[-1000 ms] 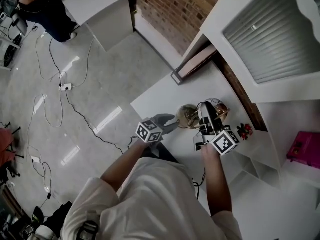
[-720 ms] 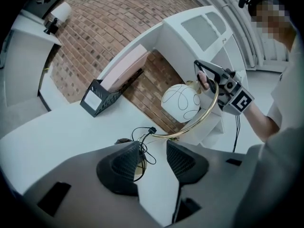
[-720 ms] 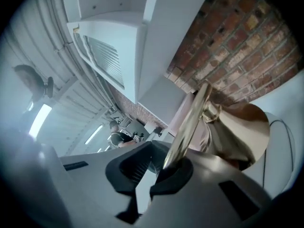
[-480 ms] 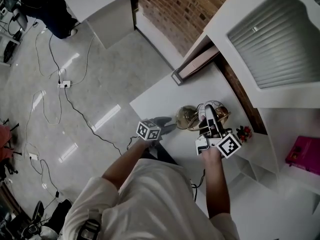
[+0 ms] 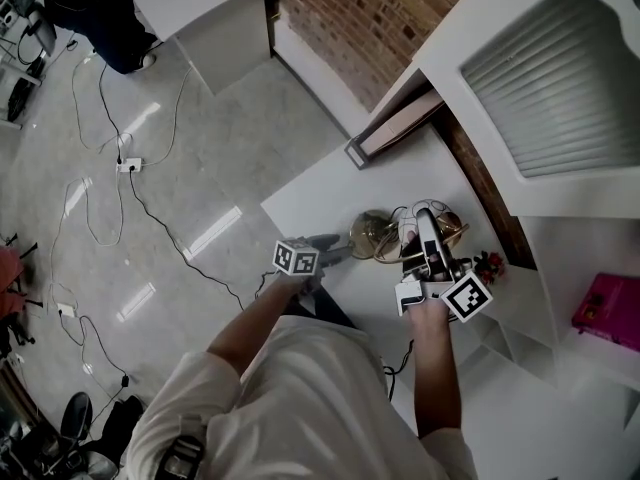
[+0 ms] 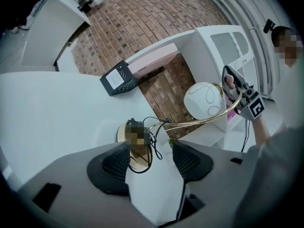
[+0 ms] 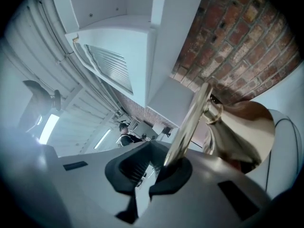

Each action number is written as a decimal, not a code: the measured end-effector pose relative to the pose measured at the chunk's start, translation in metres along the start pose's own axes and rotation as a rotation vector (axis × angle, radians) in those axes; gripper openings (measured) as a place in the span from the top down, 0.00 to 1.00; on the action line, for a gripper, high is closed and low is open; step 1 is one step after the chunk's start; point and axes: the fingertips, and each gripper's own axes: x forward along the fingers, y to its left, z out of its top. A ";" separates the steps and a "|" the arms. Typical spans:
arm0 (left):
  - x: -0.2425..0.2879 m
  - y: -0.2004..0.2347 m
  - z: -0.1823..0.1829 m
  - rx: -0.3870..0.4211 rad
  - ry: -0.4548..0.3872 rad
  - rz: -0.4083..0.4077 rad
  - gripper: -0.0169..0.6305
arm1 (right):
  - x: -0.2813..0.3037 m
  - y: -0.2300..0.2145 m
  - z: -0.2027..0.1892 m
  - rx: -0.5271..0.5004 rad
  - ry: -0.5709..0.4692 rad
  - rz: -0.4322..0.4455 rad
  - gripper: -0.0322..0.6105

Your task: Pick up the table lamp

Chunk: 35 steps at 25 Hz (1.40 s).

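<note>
Your right gripper (image 7: 156,167) is clamped on the table lamp (image 6: 204,101) by its gold stem (image 7: 190,127), at the white table (image 5: 320,193) by the brick wall (image 5: 360,18). Left gripper (image 6: 151,158) jaws just spread wide, gripping nothing; a tangled cord (image 6: 153,151) crowds the base (image 5: 368,234) ahead.

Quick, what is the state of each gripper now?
Left gripper: open, jaws have just been opening, nothing gripped.
Right gripper: closed on the lamp stem.

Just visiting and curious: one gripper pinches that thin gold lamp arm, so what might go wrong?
The right gripper is shut on the thin gold arm alone, so the lamp could swing or slip. The left gripper, its jaws just opened wider and holding nothing, faces the base, where the black cord loops and might snag.
</note>
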 end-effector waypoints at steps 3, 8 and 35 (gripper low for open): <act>0.000 0.007 -0.005 -0.072 -0.022 -0.014 0.52 | 0.001 0.019 -0.004 -0.006 0.018 0.021 0.95; 0.003 0.009 -0.009 -0.153 -0.048 -0.044 0.49 | 0.001 0.045 -0.005 0.002 0.031 0.057 0.95; -0.009 -0.037 -0.017 -0.343 -0.003 -0.324 0.72 | -0.021 0.142 -0.024 -0.155 0.130 0.127 0.95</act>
